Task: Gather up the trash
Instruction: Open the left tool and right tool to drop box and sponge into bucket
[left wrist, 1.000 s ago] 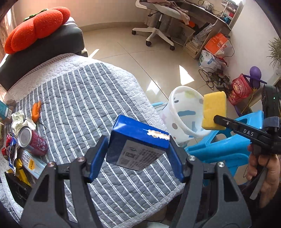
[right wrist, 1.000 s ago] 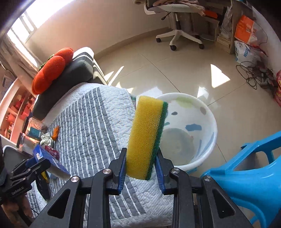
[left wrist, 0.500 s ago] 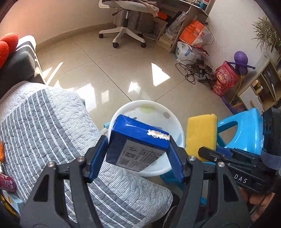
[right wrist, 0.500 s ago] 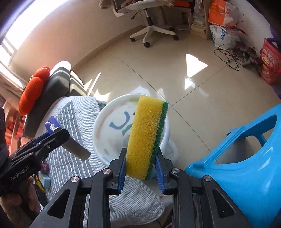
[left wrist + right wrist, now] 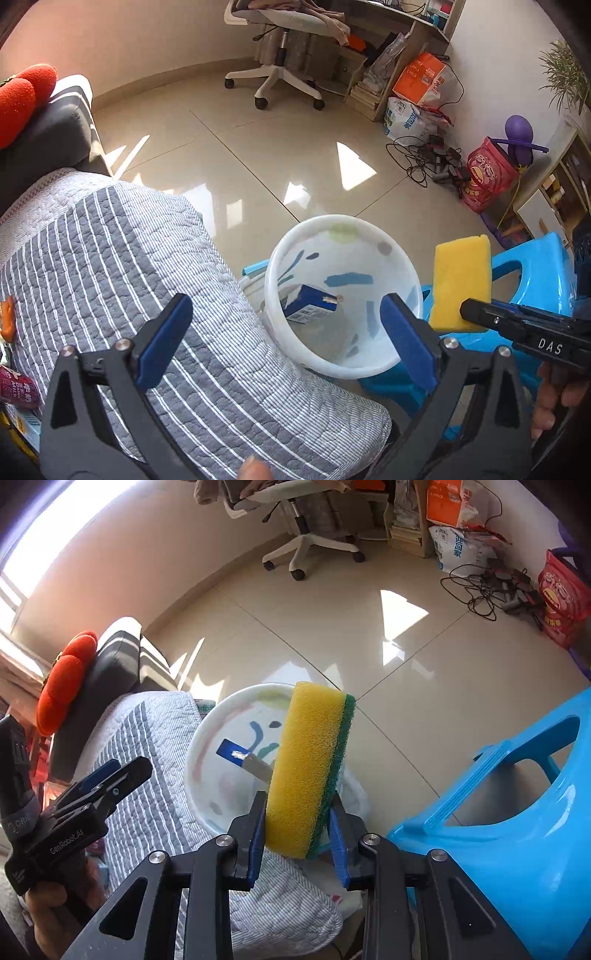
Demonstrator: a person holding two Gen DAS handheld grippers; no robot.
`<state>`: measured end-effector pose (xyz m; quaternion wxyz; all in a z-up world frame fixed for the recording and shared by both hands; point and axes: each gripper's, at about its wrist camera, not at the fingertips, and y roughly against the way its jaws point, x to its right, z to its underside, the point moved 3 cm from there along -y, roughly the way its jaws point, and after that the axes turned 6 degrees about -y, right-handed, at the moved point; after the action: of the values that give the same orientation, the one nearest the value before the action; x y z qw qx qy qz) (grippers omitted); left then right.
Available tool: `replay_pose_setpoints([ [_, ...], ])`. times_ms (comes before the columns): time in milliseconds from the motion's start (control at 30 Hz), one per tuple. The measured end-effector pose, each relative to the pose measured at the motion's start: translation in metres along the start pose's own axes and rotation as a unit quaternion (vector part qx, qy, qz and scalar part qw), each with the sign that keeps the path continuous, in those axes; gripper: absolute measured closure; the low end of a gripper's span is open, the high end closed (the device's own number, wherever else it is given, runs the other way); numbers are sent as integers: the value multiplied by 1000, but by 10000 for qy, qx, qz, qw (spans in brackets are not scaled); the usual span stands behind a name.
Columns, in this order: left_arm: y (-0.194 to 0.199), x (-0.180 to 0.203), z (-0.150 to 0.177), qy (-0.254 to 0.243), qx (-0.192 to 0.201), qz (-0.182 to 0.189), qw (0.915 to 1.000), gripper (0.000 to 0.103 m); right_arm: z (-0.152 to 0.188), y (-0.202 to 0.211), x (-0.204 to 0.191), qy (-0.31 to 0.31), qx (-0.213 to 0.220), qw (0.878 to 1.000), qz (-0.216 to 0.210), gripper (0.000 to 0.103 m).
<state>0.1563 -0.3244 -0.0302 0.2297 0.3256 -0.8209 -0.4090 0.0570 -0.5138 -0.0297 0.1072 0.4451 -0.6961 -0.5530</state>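
At the far left, a red can (image 5: pixel 16 387) and other litter lie on the striped quilt (image 5: pixel 122 280), not yet collected.

The left gripper (image 5: pixel 282 334) hangs over the quilt's edge, aimed down at the white bin (image 5: pixel 343 225). Its fingers (image 5: pixel 162 332) are opening and stand wide apart, with nothing between them. The blue carton (image 5: pixel 308 304) sits inside the bin, tilted, against the near-left wall. This placement is consistent with a release directly above the bin mouth.

The bin stands on the tiled floor, just beside the bed and touching the blue plastic stool (image 5: pixel 517 812). That position likely keeps it within reach of both hands.

The right gripper (image 5: pixel 297 843) is clamped on a sponge (image 5: pixel 306 764). The fingers press its lower end from both faces; the sponge stands upright and is held beside the bin rim, apparently staged for the next drop.

The sponge is a thick yellow foam block with a green scouring layer on one face. The carton is blue with a white printed panel and a torn pale strip on its top edge.
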Motion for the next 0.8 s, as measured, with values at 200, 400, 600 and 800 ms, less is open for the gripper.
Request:
replay_pose_setpoints([
  [200,30,-35,27,180,56,-365,9992,1,-2,-9,-11,45,-30,10000,32,70],
  [400,61,-66,58,209,164,-869,9959,1,-4,-15,-19,44,17,9997,233,59],
  [600,81,-89,80,322,78,-1025,9942,1,-2,-5,-34,139,212,9994,243,27],
  [800,104,-110,100,603,57,-1173,9912,1,10,2,-64,566,350,9974,272,20],
])
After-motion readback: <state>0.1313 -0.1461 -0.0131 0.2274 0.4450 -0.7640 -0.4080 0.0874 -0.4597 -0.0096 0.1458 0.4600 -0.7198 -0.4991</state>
